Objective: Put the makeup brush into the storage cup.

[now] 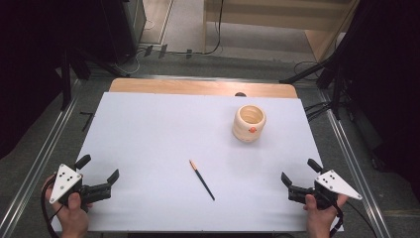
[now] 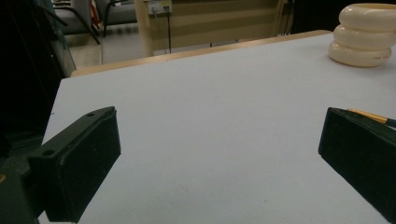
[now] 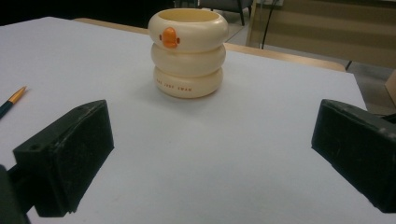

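A cream ringed cup with an orange duck mark stands upright on the white table sheet, right of centre toward the back. A dark pencil with an orange tip lies flat near the front middle. My left gripper is open at the front left corner, nothing between its jaws. My right gripper is open at the front right corner, also empty. The right gripper view faces the cup, with the pencil tip at its left edge. The left gripper view has the cup at top right and the pencil behind the right jaw.
A bare wooden strip of the table runs along the far edge. Metal rails flank both sides. Cables and dark stand legs sit on the floor beyond the table. A wooden cabinet stands at the back.
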`<state>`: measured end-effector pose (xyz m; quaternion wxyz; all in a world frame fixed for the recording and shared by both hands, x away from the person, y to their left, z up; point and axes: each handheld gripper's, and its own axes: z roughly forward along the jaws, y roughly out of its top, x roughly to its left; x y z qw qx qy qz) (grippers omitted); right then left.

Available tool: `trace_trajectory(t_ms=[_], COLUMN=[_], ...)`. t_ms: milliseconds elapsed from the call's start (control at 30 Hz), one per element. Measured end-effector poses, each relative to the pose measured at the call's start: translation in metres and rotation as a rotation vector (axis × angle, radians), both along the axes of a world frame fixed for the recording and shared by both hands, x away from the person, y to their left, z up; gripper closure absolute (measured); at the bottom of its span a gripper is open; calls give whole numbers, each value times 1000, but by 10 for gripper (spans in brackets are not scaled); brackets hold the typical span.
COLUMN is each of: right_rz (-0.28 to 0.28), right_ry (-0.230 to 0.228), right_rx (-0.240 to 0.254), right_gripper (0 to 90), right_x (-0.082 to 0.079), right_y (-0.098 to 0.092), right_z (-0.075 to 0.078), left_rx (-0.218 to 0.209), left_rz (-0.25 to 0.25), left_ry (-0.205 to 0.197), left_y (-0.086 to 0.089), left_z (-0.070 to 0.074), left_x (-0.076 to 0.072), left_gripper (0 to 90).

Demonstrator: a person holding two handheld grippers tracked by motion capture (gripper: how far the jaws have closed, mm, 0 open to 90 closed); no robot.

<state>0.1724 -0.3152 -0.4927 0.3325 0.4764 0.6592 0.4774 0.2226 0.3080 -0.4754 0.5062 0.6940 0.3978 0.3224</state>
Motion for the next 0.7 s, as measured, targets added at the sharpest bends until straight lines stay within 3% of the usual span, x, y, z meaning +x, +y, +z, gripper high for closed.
trace_trajectory(t_ms=[267,700], right_rz=[3,71], right_ry=[14,73], right_rx=[-11,-21], right_gripper=[2,13], right_x=[0,11], right_y=[3,13], right_z=[3,20], left_rx=[-2,1], left_rz=[3,-4], left_ry=[-3,2], left_y=[3,-1], left_z=[1,-1], left_x=[-2,-1], left_gripper=[0,0])
